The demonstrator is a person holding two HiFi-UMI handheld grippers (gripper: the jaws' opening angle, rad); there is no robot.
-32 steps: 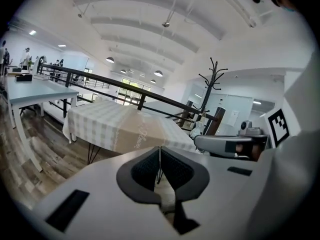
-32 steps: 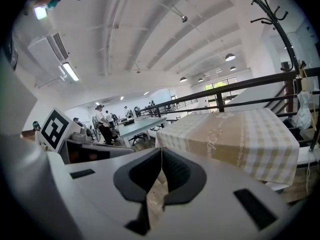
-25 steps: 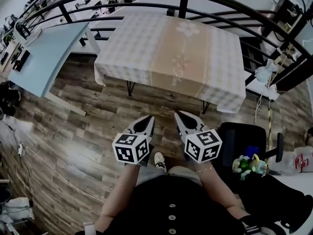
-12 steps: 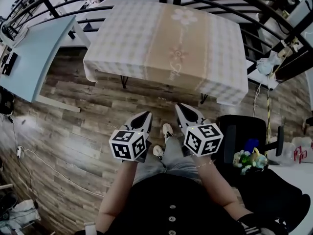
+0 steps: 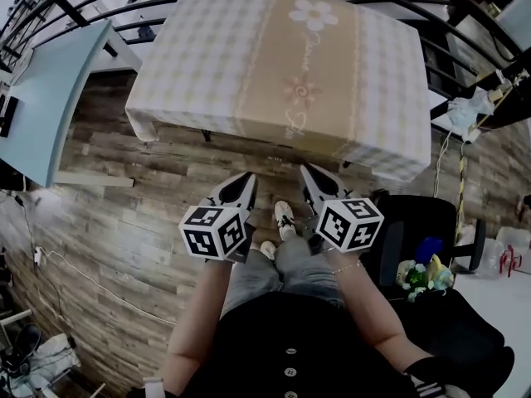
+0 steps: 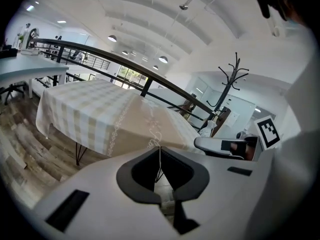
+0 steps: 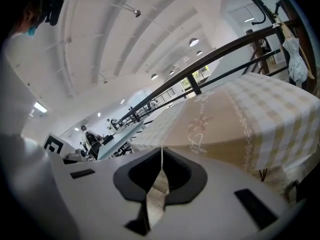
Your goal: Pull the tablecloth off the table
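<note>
A checked beige-and-white tablecloth [image 5: 282, 65] with a tan flowered centre strip covers the table and hangs over its near edge. My left gripper [image 5: 246, 178] and right gripper [image 5: 305, 171] are held side by side over the wooden floor, a short way in front of that edge. Both point at the table and touch nothing. Both are shut, with nothing between the jaws. In the left gripper view the tablecloth [image 6: 110, 114] lies beyond the closed left gripper [image 6: 160, 148]. The right gripper view shows the tablecloth [image 7: 240, 114] past the closed right gripper [image 7: 161, 149].
A light blue table [image 5: 50, 89] stands at the left and a black railing [image 5: 99, 15] runs behind both tables. A black chair [image 5: 415, 230] and a small toy [image 5: 419, 276] sit at my right. A coat rack [image 6: 234, 81] stands beyond the table.
The table has come nearer and larger in the head view as the person steps forward. Both grippers stay shut, side by side, now closer to the cloth's near edge.
</note>
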